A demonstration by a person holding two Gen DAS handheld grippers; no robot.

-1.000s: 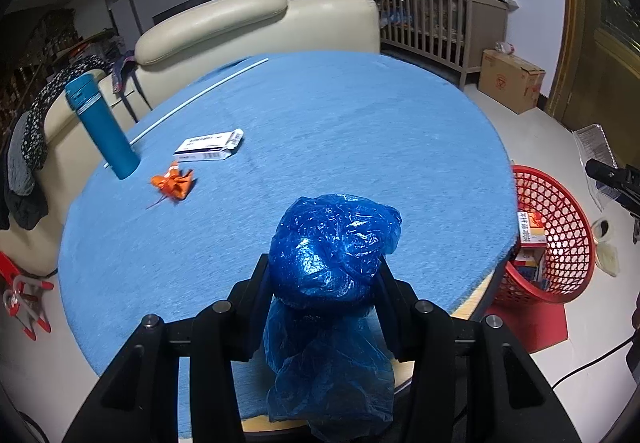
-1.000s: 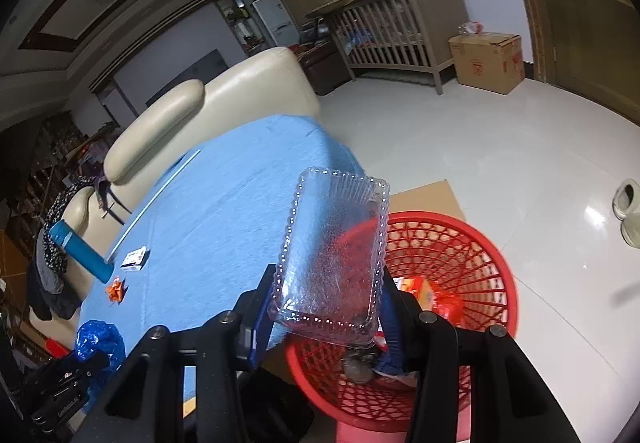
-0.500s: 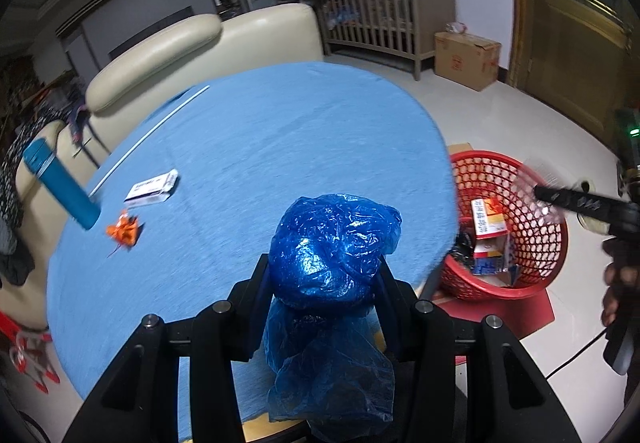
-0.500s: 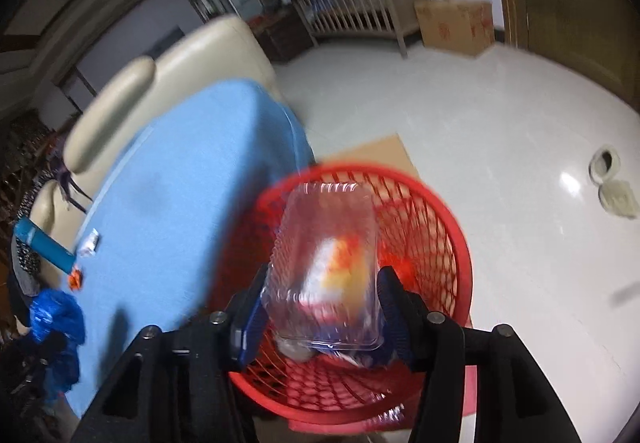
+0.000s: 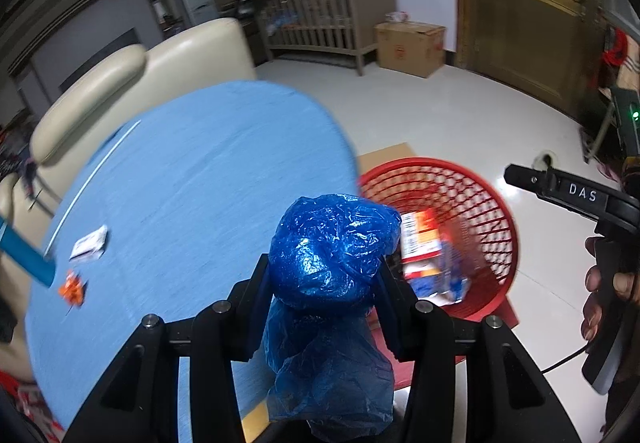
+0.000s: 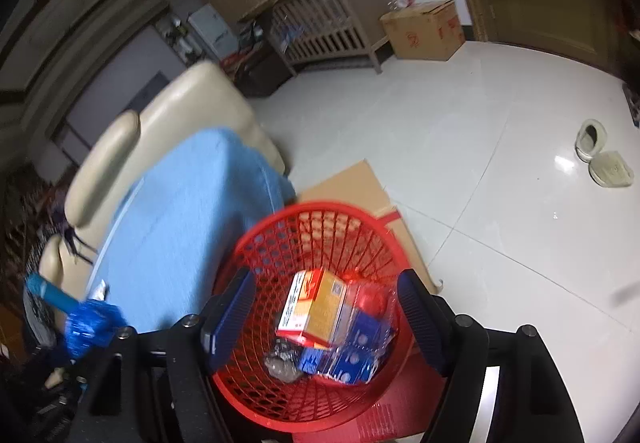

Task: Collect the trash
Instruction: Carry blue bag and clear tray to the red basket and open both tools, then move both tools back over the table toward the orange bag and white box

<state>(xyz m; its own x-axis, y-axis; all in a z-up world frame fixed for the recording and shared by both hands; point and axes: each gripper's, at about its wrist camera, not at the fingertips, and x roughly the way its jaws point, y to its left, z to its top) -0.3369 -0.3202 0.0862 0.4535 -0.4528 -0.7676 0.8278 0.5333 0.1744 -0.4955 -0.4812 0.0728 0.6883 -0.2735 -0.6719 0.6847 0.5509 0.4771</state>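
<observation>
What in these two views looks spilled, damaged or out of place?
Nothing spilled or broken. Litter remains on the blue table: an orange scrap and a white packet. A flattened cardboard sheet lies under the red basket.

A round table with a blue cloth [image 5: 192, 171] stands in front of a cream sofa [image 5: 132, 83]. On the cloth near its left edge lies a blue cylinder [image 5: 24, 255], perhaps a flask, too blurred to be sure. Across the pale tiled floor [image 6: 500, 163], a wooden crib [image 5: 320, 23] stands against the far wall, a cardboard box [image 5: 410, 47] just beside it. A pair of slippers [image 6: 604, 155] lies well apart on the tiles.
</observation>
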